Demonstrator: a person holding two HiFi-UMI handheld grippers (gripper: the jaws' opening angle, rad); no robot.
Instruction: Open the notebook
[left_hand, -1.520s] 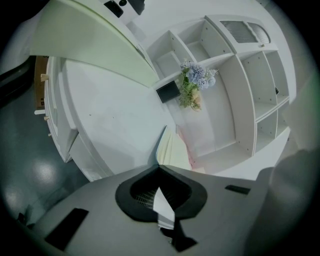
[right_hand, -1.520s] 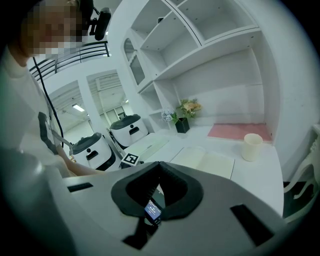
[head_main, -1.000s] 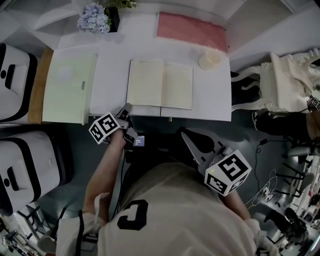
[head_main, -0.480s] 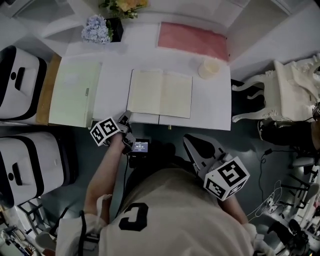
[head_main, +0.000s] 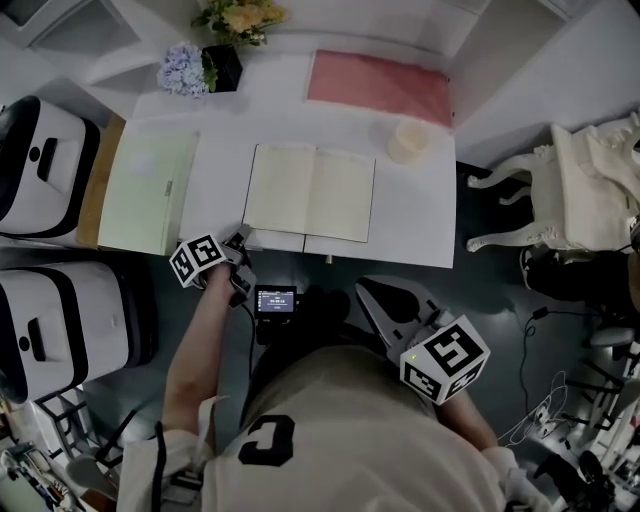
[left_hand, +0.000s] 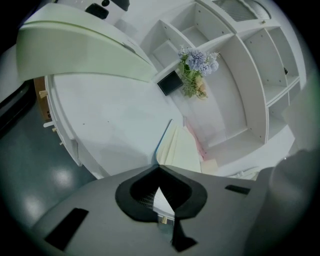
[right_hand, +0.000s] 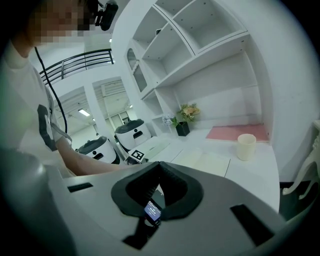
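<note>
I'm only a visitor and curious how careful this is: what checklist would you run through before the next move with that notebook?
1. Notebook lies open on the table: ok.
2. Left gripper jaws together, empty: ok.
3. Right gripper jaws together, empty: ok.
4. Both grippers clear of the notebook: ok.
5. Cup upright, apart from the notebook: ok.
6. Opened at the wanted page: cannot tell.

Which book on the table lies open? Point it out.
The cream-paged notebook in the middle of the table lies open, with both pages showing. The pale green book to its left is closed.
</note>
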